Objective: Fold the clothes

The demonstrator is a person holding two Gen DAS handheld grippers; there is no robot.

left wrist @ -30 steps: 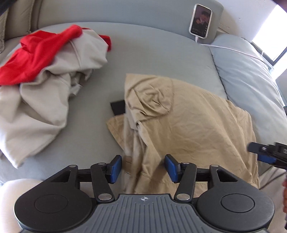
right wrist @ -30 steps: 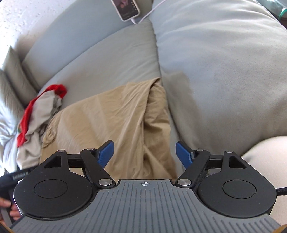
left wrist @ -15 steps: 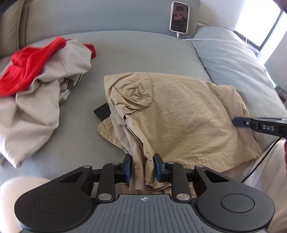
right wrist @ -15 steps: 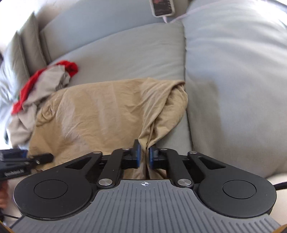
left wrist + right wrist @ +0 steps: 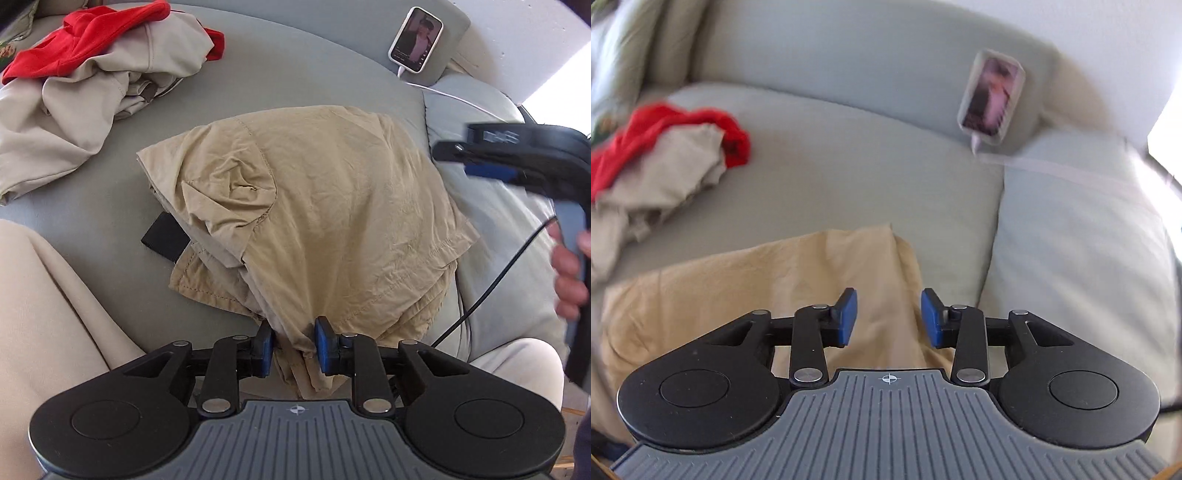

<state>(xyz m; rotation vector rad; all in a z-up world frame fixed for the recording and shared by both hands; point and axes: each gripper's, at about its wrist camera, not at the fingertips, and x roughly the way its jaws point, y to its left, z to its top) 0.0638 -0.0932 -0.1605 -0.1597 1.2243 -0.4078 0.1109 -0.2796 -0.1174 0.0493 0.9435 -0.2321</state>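
While the left gripper [image 5: 293, 347] pinches a bunched near edge of the tan shorts [image 5: 325, 206], the garment spreads away from it across the middle of the grey sofa seat [image 5: 295, 74], its long axis running toward the backrest. The right gripper [image 5: 888, 317] hangs above the shorts' right edge, jaws opening with nothing between them, so the left is the nearer hand. Thin, crinkled woven cloth, stitched hems, a puckered pocket; a beige-and-red clothes heap [image 5: 92, 74] lies at the far left corner.
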